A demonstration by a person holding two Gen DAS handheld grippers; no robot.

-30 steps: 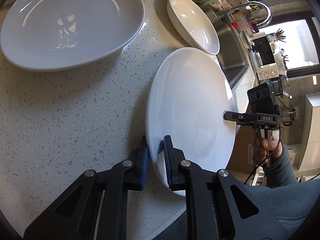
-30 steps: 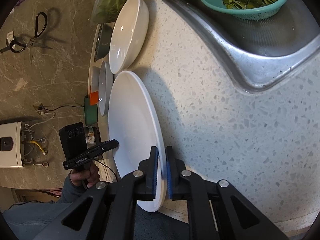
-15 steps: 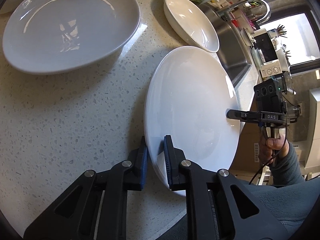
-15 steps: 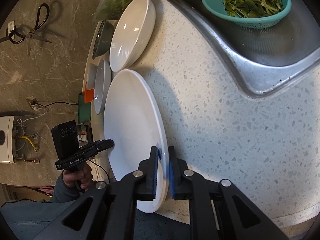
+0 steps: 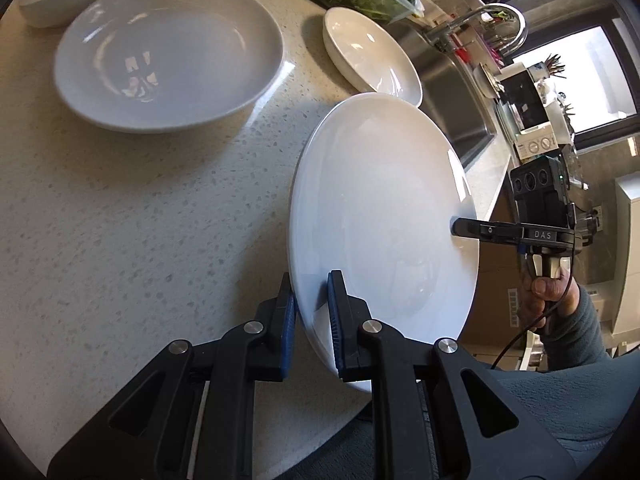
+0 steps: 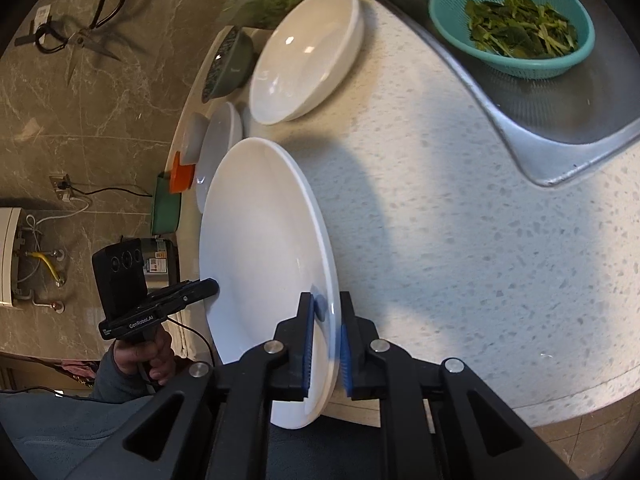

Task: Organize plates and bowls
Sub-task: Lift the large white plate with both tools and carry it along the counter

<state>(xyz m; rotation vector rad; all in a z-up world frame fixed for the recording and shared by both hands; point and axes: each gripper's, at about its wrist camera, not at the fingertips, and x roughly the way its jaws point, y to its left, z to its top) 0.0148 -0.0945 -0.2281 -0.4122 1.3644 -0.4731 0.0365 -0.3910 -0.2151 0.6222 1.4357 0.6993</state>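
White flat plate tilted on edge, lower centre of the left wrist view, held off the speckled table by both tongs. Left tongs clenched on its near rim, blue pads either side. Right tongs clamped on the opposite rim; in the left view they show as a black tip at the plate's right edge.

Plate overhangs the table's front edge. Open table to its left in the left view. Wide shallow bowl upper left, apart from the plate. Oval white bowl upper centre, just behind the plate's top rim. Sink with teal colander upper right in the right view.

Versus earlier frames: plate sits higher and further from the wide bowl, more table visible between; grips unchanged.
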